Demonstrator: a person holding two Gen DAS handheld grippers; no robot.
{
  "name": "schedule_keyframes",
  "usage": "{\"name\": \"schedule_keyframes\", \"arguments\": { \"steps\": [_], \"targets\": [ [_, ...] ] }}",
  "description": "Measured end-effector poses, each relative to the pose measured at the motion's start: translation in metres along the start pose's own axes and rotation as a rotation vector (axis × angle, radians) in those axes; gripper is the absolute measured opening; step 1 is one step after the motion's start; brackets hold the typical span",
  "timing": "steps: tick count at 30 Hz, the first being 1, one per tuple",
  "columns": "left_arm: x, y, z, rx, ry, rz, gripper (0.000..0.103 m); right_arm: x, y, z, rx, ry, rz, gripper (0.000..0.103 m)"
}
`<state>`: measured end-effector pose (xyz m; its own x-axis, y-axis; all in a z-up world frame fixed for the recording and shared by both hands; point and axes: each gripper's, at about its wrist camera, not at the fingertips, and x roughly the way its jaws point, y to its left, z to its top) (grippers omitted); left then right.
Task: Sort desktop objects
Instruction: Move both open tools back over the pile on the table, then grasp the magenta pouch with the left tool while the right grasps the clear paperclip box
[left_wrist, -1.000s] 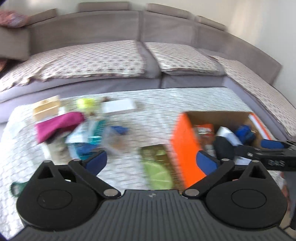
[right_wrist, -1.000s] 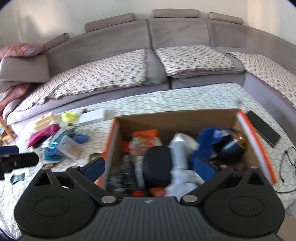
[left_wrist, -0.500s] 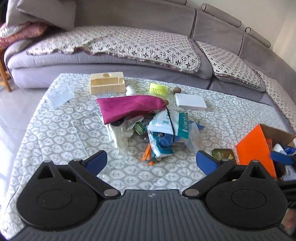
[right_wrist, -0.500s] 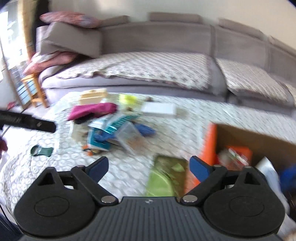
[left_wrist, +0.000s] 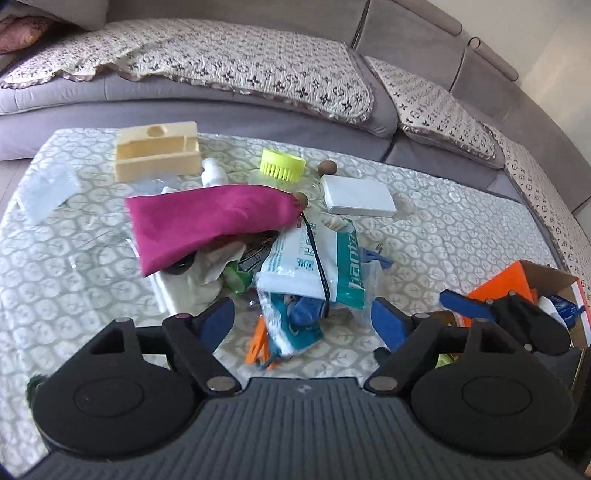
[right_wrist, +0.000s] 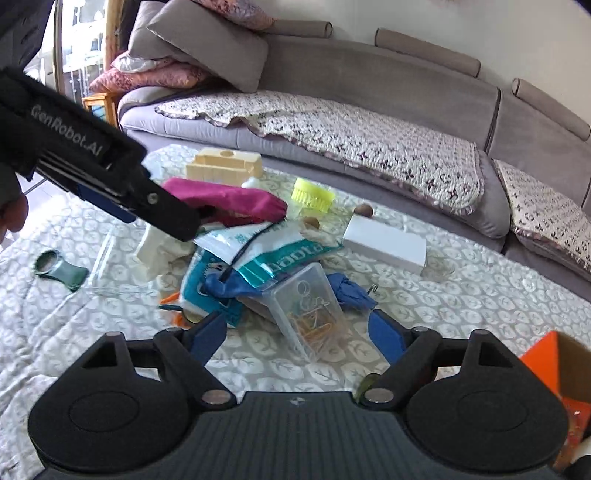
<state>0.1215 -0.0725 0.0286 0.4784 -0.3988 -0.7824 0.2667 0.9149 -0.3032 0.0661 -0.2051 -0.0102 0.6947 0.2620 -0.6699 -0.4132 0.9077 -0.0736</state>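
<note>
At table centre, the pile (left_wrist: 280, 258) of loose items lies heaped: magenta cloth pouch (left_wrist: 207, 221), glossy packet (left_wrist: 317, 266), clear rigid paperclip box (right_wrist: 310, 306). Left gripper (left_wrist: 301, 317) and right gripper (right_wrist: 295, 328) both hang spread wide, holding nothing. Bare quilted tablecloth (left_wrist: 66, 280) surrounds the pile. An orange box (left_wrist: 517, 284), probably cardboard, stands at the right edge. Grey sofa (left_wrist: 258, 110) behind.
</note>
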Motion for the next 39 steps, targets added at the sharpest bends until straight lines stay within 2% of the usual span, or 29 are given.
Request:
{"name": "schedule_keyframes", "arguments": {
  "steps": [9,12,14,17,20,22,26,29,32,34,35,37,39],
  "targets": [
    [0.019,0.006,0.016,0.039,0.007,-0.069,0.083,0.028,-0.006,-0.005,0.075,0.028,-0.001,0.082],
    [0.006,0.01,0.019,0.073,0.035,-0.043,0.082,0.028,-0.009,-0.006,0.09,0.024,0.004,0.082],
    [-0.012,0.013,0.022,0.085,0.02,-0.038,0.082,0.027,-0.009,-0.007,0.095,0.025,0.01,0.082],
    [-0.034,0.02,0.028,0.044,-0.009,-0.018,0.083,0.032,-0.01,-0.006,0.088,0.035,0.016,0.082],
    [-0.04,0.032,0.033,0.009,-0.034,0.0,0.084,0.034,-0.012,-0.007,0.095,0.038,0.017,0.082],
    [-0.029,0.041,0.035,-0.01,-0.023,0.027,0.084,0.034,-0.012,-0.008,0.097,0.044,0.018,0.082],
    [0.01,0.067,0.035,-0.066,0.054,0.089,0.084,0.034,-0.013,-0.009,0.096,0.052,0.015,0.082],
    [0.022,0.082,0.033,-0.126,0.05,0.113,0.082,0.035,-0.013,-0.007,0.089,0.056,0.01,0.082],
    [0.021,0.089,0.033,-0.146,0.03,0.107,0.068,0.037,-0.012,-0.007,0.084,0.061,0.008,0.082],
    [0.021,0.09,0.033,-0.149,0.037,0.094,0.022,0.038,-0.01,-0.007,0.08,0.068,0.01,0.082],
    [0.023,0.091,0.033,-0.152,0.043,0.093,0.015,0.038,-0.009,-0.008,0.078,0.072,0.009,0.081],
    [0.02,0.088,0.031,-0.14,0.027,0.099,0.009,0.038,-0.008,-0.008,0.074,0.084,0.013,0.078],
    [0.013,0.083,0.031,-0.125,0.016,0.118,0.007,0.037,-0.006,-0.008,0.07,0.088,0.012,0.073]
  ]
}}
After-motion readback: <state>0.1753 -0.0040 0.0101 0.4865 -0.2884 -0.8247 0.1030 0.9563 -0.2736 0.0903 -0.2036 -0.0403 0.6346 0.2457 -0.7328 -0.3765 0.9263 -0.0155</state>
